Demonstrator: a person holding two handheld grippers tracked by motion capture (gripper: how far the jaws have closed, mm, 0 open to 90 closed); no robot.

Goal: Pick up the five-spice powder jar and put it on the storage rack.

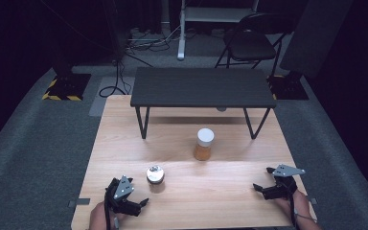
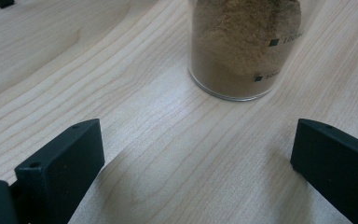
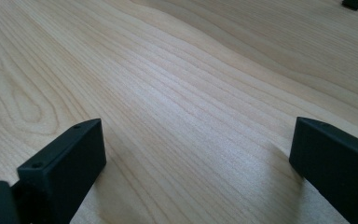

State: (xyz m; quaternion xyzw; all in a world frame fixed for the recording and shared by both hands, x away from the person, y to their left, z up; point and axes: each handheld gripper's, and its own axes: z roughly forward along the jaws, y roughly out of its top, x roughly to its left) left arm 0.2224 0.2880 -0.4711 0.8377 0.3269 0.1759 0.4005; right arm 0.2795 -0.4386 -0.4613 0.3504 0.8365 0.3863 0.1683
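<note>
A short clear container (image 1: 155, 175) with a shiny top stands on the wooden table (image 1: 220, 196), near the front left. My left gripper (image 1: 136, 190) lies just left of it, open, with nothing between the jaws. In the left gripper view the container (image 2: 242, 51) holds brown powder and bears printed measure marks; it stands a little beyond my open left gripper (image 2: 198, 149). A taller jar (image 1: 204, 143) with a white lid and brown contents stands mid-table. My right gripper (image 1: 262, 178) rests at the front right, open, over bare wood (image 3: 198, 149).
A low black bench (image 1: 201, 86) stands across the far half of the table, its legs on the wood. Behind the table are a black folding chair (image 1: 249, 40), cables on the grey carpet and a yellow-black striped base (image 1: 64, 88).
</note>
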